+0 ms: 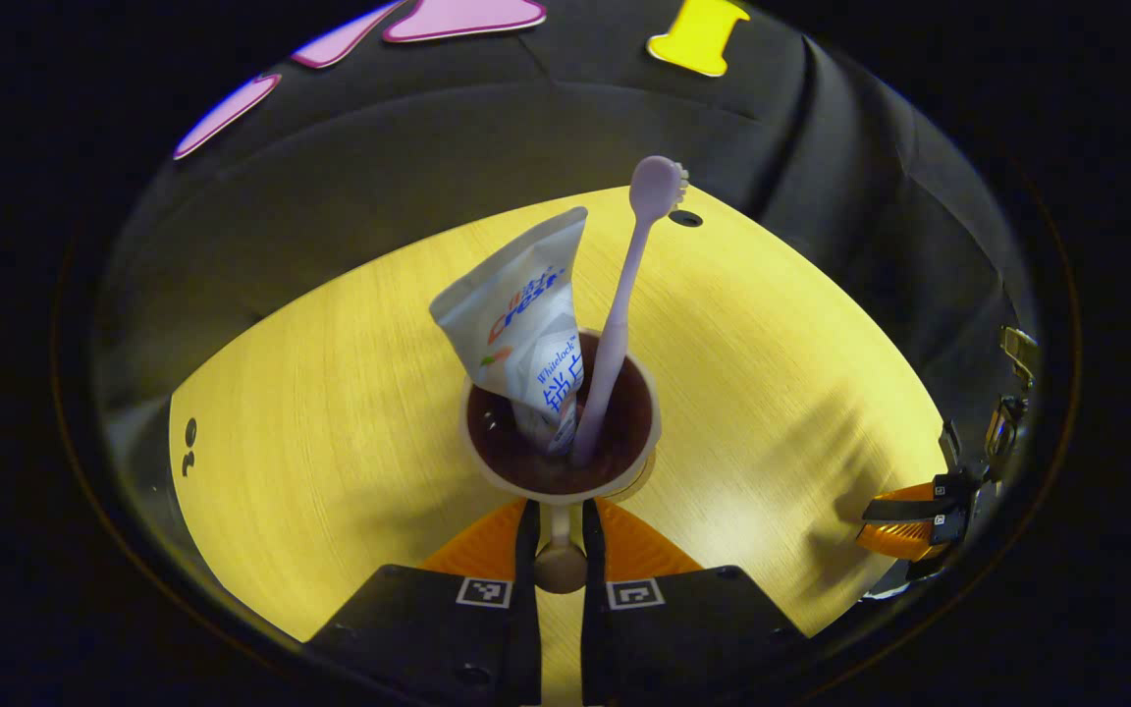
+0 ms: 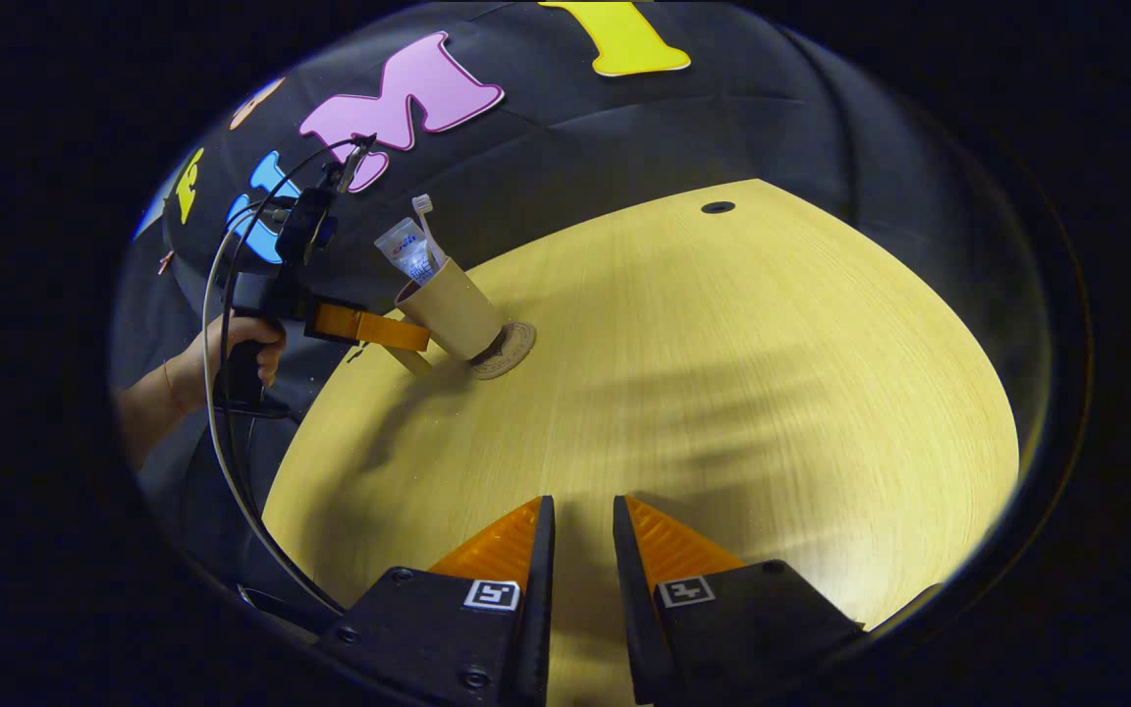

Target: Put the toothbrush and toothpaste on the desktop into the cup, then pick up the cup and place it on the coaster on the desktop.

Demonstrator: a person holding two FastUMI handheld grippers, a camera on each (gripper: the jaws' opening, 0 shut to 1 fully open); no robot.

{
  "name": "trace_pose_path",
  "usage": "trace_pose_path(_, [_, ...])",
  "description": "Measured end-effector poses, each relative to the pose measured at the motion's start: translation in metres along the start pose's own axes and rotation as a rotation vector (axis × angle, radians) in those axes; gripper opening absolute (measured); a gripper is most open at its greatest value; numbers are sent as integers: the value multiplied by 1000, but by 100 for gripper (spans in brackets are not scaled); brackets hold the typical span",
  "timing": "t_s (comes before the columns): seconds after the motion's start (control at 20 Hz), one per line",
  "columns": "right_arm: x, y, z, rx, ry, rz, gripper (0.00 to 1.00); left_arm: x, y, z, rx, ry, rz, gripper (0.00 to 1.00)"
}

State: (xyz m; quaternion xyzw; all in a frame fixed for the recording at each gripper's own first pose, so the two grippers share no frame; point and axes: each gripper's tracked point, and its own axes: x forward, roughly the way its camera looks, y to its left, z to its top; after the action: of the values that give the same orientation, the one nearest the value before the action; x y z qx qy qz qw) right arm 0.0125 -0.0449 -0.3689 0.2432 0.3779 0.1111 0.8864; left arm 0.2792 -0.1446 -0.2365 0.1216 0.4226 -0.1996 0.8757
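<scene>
the cup is sitting on the coaster near the worktop's far left edge, with the toothpaste and toothbrush standing upright inside it. the left hand-held gripper is pinching the cup's handle straight ahead between nearly closed fingers. the right hand-held gripper is hovering well apart, slightly open and holding nothing, with nothing blocking the way.

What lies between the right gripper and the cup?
Only bare desktop in the right gripper view; the cup stands far off on the coaster.
</scene>
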Motion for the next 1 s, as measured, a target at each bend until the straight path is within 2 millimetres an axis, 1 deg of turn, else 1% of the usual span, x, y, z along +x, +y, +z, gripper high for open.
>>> trace_pose_path(0.2, [1,-9,1,20,-12,-16,36,8,-6,-1,11,20,0,20])
trace_pose_path(0.65, [5,-1,-7,15,-6,-3,36,15,-16,-2,24,31,7,22])
trace_pose_path(0.7, [5,-2,-7,12,-7,-5,19,14,-15,-1,29,24,13,23])
trace_pose_path(0.75, [6,-3,-7,10,-7,-8,36,11,-14,1,33,9,14,27])
trace_pose_path(0.9, [7,-3,-6,18,-6,-4,37,6,-13,5,30,-7,4,32])
trace_pose_path(0.95, [7,-1,-5,20,-6,0,41,3,-11,3,28,-8,6,42])
trace_pose_path(1.0, [7,0,-4,21,-6,5,41,2,-11,1,25,-8,5,54])
